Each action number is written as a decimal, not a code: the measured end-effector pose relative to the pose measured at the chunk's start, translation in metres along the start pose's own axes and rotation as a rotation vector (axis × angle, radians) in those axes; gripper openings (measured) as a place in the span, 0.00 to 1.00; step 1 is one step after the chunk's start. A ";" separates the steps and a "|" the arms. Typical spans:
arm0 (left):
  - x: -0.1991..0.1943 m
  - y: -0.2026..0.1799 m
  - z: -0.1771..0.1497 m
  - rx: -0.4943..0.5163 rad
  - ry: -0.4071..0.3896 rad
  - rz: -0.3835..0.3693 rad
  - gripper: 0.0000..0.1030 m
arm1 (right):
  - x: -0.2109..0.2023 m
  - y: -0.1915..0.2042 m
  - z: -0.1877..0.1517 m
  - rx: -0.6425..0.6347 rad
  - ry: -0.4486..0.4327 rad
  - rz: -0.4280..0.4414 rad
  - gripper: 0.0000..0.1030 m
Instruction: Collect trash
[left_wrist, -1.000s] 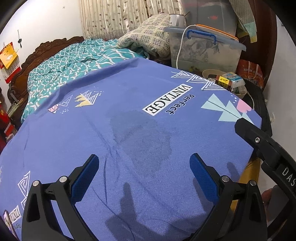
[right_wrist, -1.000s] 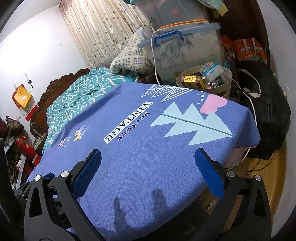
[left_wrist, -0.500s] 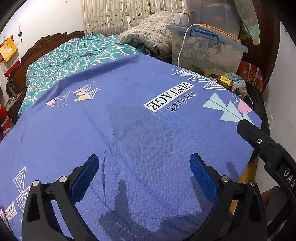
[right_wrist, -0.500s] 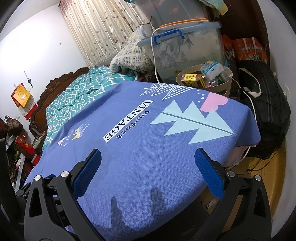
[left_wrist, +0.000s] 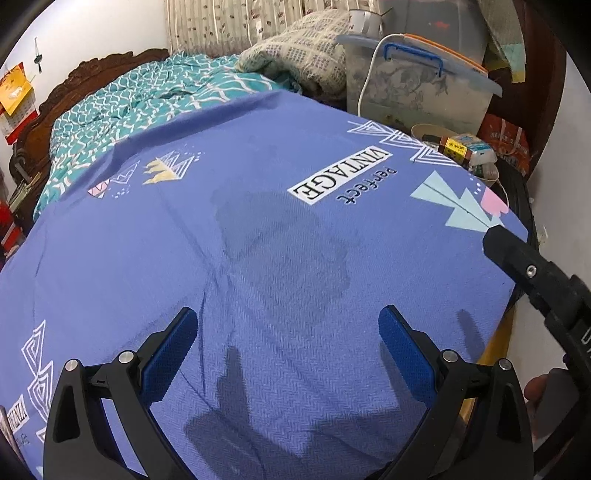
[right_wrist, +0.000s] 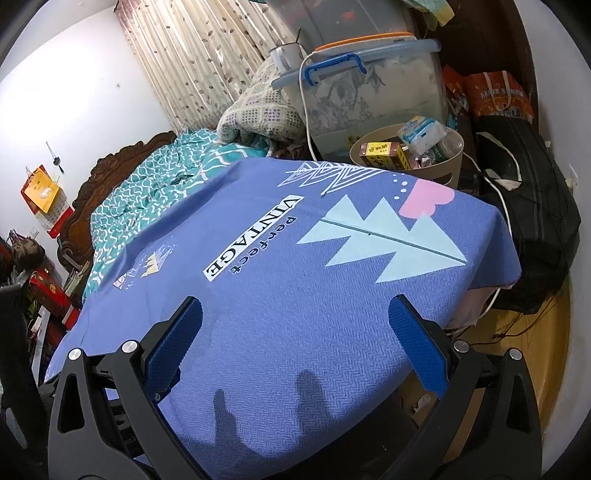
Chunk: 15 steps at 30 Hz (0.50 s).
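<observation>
A beige round bin (right_wrist: 448, 166) stands past the far right corner of the blue cloth (right_wrist: 295, 295); it also shows in the left wrist view (left_wrist: 424, 131). It holds a yellow box (right_wrist: 382, 153), a white and blue packet (right_wrist: 421, 129) and a plastic bottle. My left gripper (left_wrist: 288, 325) is open and empty, hovering low over the cloth near a dark damp patch (left_wrist: 284, 251). My right gripper (right_wrist: 295, 314) is open and empty over the cloth's near right part. Its black body (left_wrist: 535, 273) shows at the right edge of the left wrist view.
A clear storage box (right_wrist: 369, 88) with a blue lid stands behind the bin, a white cable over it. A black bag (right_wrist: 532, 206) lies on the floor at the right. A teal bedspread (left_wrist: 147, 110) and a folded quilt (left_wrist: 295, 48) lie beyond the cloth.
Both grippers stayed open and empty. The left wrist view has drifted slightly forward and left over the cloth. The right wrist view is almost unchanged.
</observation>
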<state>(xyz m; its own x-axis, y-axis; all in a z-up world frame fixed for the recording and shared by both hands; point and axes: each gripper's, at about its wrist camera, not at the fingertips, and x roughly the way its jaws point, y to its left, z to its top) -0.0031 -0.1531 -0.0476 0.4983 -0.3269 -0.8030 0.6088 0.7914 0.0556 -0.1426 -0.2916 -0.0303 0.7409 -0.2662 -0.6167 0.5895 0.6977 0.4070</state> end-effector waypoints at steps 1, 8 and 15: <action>0.001 0.000 0.000 0.000 0.002 -0.001 0.92 | 0.000 0.000 0.001 -0.001 -0.001 -0.001 0.97; 0.002 0.001 0.000 -0.008 0.009 0.003 0.92 | -0.001 0.001 0.000 0.000 -0.003 -0.001 0.97; -0.002 0.002 0.001 -0.010 -0.012 0.017 0.92 | -0.003 0.005 0.003 -0.021 -0.027 -0.003 0.97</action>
<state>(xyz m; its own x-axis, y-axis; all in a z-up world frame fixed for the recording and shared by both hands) -0.0017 -0.1514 -0.0454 0.5157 -0.3196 -0.7949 0.5944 0.8017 0.0633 -0.1412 -0.2896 -0.0247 0.7478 -0.2863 -0.5990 0.5850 0.7108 0.3906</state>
